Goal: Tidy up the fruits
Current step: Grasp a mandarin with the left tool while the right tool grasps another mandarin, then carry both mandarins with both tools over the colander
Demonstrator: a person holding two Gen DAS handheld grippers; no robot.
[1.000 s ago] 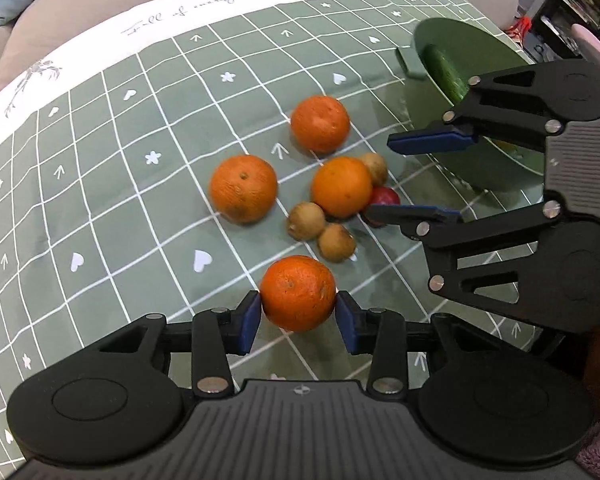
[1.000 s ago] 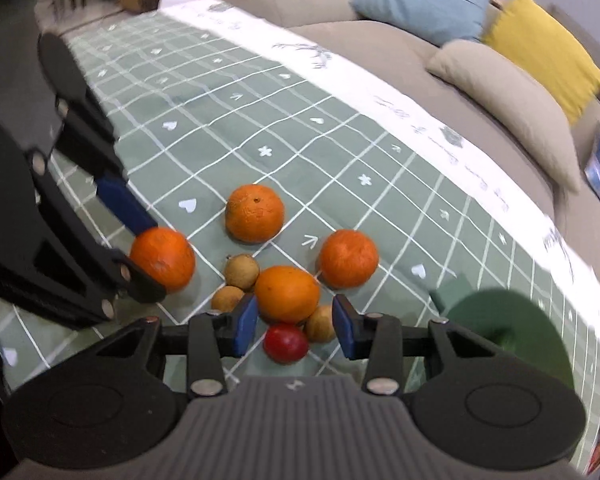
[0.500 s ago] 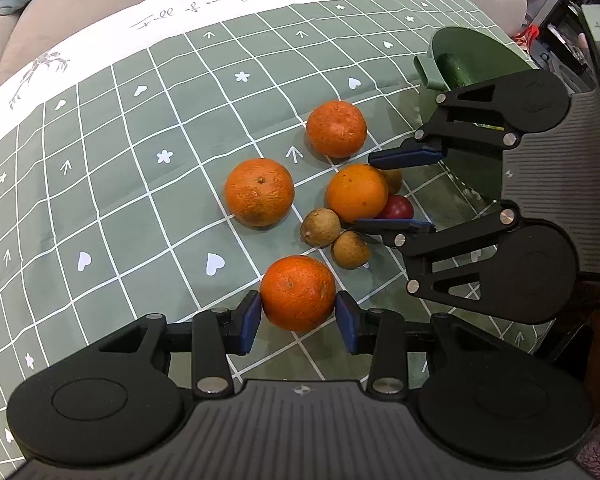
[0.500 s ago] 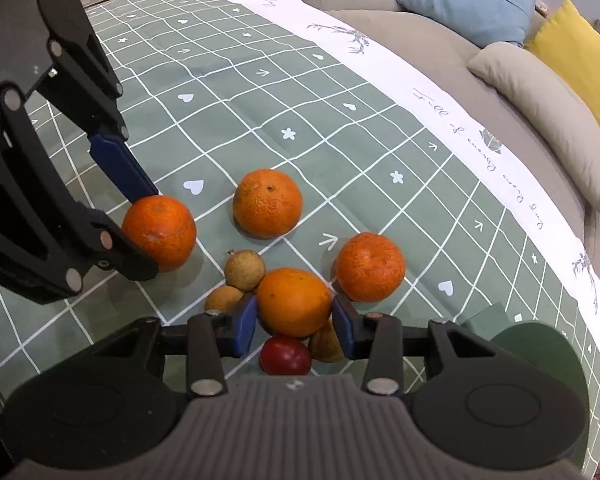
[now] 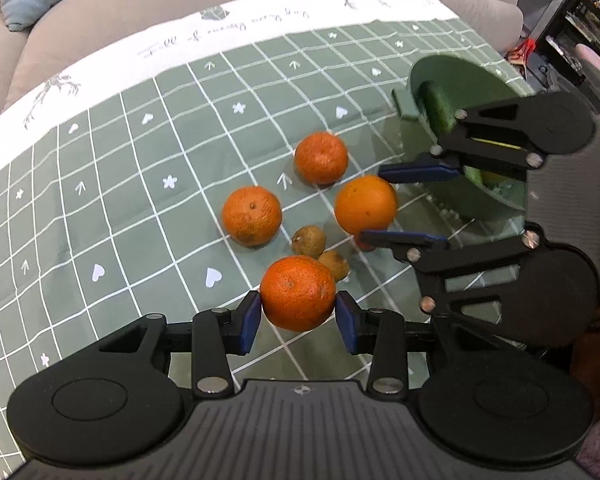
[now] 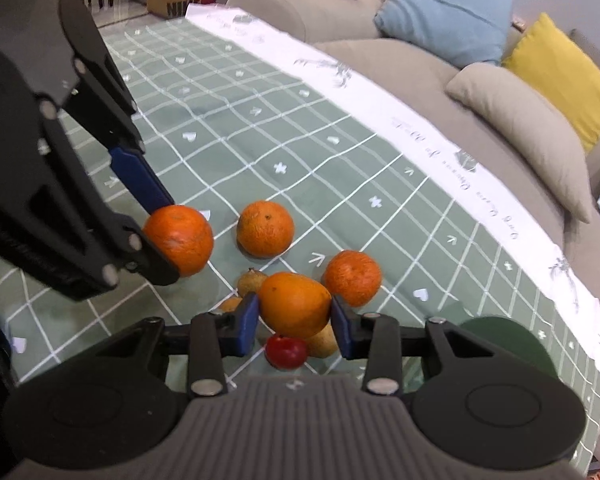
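Left wrist view: left gripper (image 5: 298,316) clamps a mandarin (image 5: 298,298); right gripper (image 6: 295,322) clamps an orange (image 6: 295,305), both over the tablecloth (image 5: 140,140). Cursive border print unreadable.

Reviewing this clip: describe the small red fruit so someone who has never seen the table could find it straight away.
On the green checked tablecloth, find the cluster of oranges near the green bowl. The small red fruit lies at the cluster's near edge in the right wrist view, just below the orange between the right gripper fingers. It is the only red, glossy piece; its neighbours are orange or dull brown.
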